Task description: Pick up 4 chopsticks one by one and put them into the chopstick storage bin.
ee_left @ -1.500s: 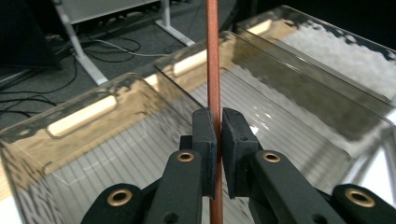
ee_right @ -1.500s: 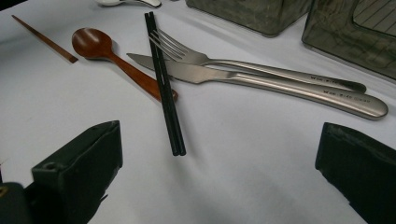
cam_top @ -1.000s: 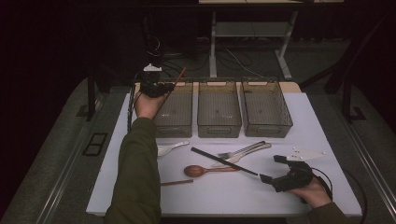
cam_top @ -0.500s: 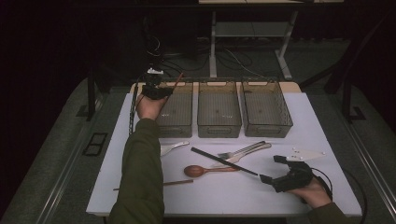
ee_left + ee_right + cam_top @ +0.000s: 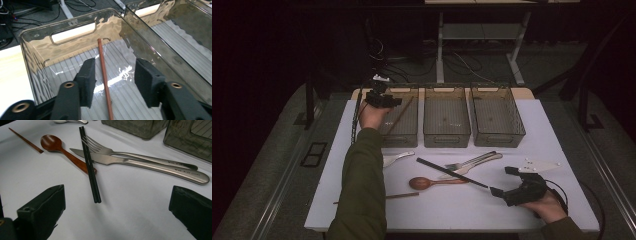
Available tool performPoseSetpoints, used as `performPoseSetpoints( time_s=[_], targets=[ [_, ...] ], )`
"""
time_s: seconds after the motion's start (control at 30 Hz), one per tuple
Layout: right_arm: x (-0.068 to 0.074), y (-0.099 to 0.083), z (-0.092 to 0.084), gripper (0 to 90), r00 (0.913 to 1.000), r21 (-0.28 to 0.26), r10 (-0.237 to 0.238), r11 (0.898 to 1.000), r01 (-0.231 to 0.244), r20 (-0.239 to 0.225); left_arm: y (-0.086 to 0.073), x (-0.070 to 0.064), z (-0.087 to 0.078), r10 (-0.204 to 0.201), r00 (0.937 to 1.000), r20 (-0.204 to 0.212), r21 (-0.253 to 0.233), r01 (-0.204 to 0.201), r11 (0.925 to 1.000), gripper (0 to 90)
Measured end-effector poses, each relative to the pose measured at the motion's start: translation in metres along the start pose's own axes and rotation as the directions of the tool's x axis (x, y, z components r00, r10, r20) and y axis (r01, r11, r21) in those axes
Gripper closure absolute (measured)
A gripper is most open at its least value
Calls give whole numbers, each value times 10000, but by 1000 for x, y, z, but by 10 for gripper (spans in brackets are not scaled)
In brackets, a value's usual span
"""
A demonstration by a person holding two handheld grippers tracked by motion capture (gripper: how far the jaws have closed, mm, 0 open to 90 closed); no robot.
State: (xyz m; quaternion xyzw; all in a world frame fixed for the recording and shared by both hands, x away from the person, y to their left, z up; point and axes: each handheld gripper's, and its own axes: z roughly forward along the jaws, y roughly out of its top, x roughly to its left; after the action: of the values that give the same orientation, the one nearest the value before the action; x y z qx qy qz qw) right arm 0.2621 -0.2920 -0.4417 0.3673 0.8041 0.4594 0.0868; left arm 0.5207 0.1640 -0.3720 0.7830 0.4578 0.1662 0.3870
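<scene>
Fingers (image 5: pixel 42 207) of the right gripper (image 5: pixel 518 186) stand wide apart near the front edge of the bench (image 5: pixel 452 212), with nothing between them; this gripper rests low on the white surface, and the black chopsticks (image 5: pixel 89 165) lie just ahead of it, their near ends pointing toward its gap. The pair crosses over the wooden spoon (image 5: pixel 60 150), the knife (image 5: pixel 140 163) and the fork (image 5: pixel 130 153), while one brown chopstick (image 5: pixel 387 196) lies apart at the left front of the bench, beside the person's left sleeve. Farther back, the left gripper (image 5: pixel 382 96) is held over the left bin (image 5: pixel 37 50), the first of three clear bins in a row. Its jaws have just been opening, and its fingers (image 5: pixel 87 80) now stand apart from the other brown chopstick (image 5: pixel 103 75), which leans inside the bin with its upper end against the far wall. The step in hand seems to be the release of this chopstick into the left bin, and this looks done, because the pads do not press on it. The next move probably calls for lifting the left gripper straight out, without catching the stick, and then reaching for the brown chopstick on the bench.
</scene>
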Motion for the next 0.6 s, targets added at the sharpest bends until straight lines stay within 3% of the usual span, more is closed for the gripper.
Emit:
performPoseSetpoints(
  time_s=[0.33,0.6],
  targets=[
    [0,0,0,6,10000,10,13,10000,-13,4,2,-9,-7,458,9977,491,289,-473,9985,362],
    [0,0,0,6,10000,28,28,10000,-28,4,-4,-19,-20,1070,9902,900,179,-1090,9939,264]
  ],
)
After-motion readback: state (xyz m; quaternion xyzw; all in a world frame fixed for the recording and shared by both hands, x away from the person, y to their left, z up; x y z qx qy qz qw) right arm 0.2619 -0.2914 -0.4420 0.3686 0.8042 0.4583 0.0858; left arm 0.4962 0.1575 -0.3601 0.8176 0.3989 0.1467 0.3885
